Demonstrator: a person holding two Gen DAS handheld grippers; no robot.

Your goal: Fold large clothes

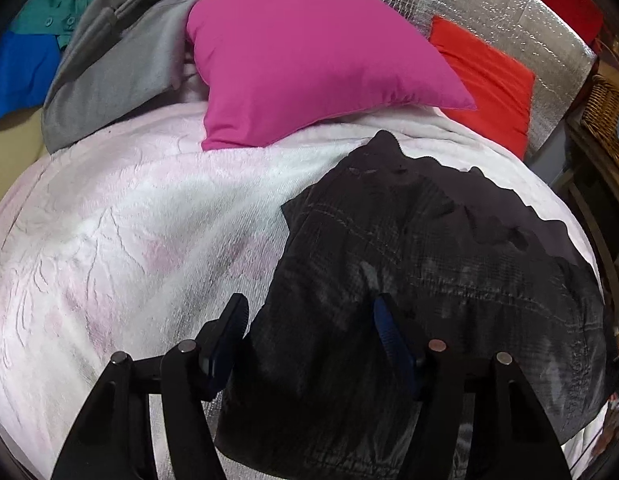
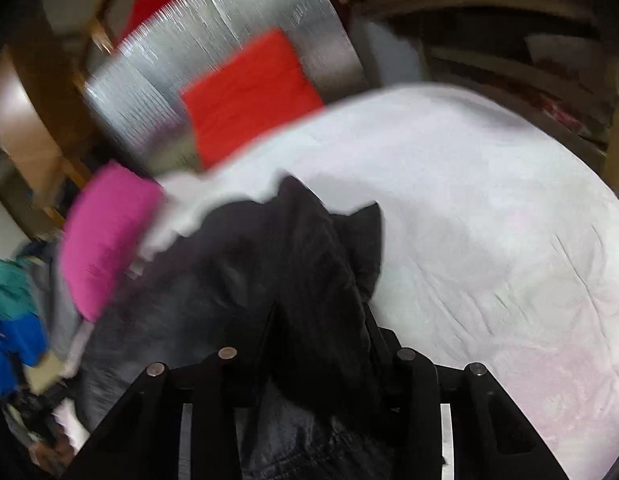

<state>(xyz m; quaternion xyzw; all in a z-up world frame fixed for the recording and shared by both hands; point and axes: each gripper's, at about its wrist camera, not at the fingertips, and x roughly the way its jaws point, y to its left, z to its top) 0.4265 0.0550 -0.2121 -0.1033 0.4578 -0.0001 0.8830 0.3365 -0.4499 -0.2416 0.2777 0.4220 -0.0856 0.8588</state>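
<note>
Gripping a bunched fold of the dark jacket (image 2: pixel 309 272), the right gripper (image 2: pixel 321 320) could drop it since the left gripper (image 1: pixel 309 320) is wide and empty.

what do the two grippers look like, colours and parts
The left gripper has black fingers lined with ribbed blue pads, on black angled struts joined by round silver pins. The right gripper shows the same black struts and silver pins; its fingers are mostly hidden and blurred, so pad colour is unclear. No cables, sleeves or hands show.
</note>
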